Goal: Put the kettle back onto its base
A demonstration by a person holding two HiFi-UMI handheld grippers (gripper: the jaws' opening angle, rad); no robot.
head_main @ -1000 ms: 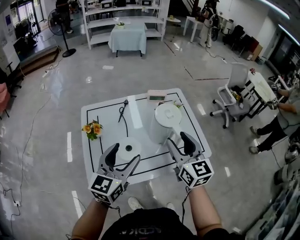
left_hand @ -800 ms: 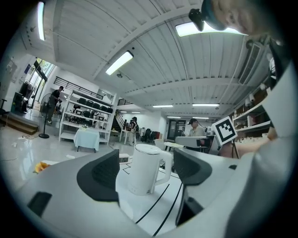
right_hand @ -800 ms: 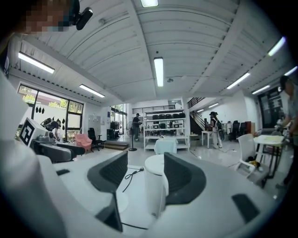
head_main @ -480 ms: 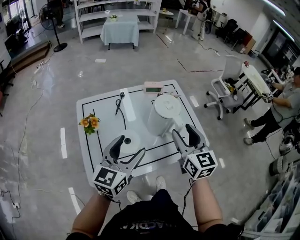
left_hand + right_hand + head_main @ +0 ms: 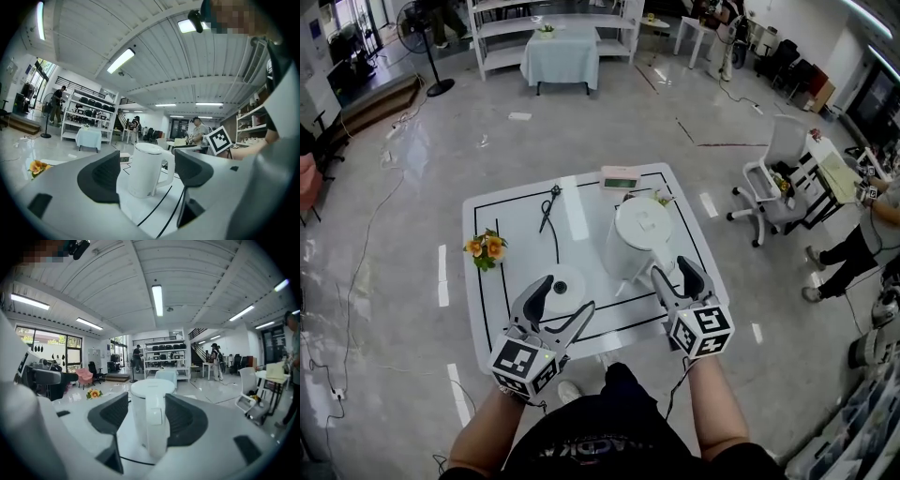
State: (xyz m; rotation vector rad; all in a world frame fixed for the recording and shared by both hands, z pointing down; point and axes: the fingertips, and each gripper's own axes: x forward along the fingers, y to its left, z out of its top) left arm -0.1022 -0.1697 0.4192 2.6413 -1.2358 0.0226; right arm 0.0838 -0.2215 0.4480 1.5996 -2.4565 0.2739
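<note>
Looking across the grey floor (image 5: 394, 234), I log a white table (image 5: 516, 248) with the kettle (image 5: 639, 239) upright just right of its round base (image 5: 560, 284), the right gripper (image 5: 673, 269) spread just behind its handle, and the left gripper (image 5: 565, 293) spread and empty by the base.

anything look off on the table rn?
The kettle stands upright on the table, apart from its round base, which sits empty to its left in the head view. No spill, tilt or damage shows.
</note>
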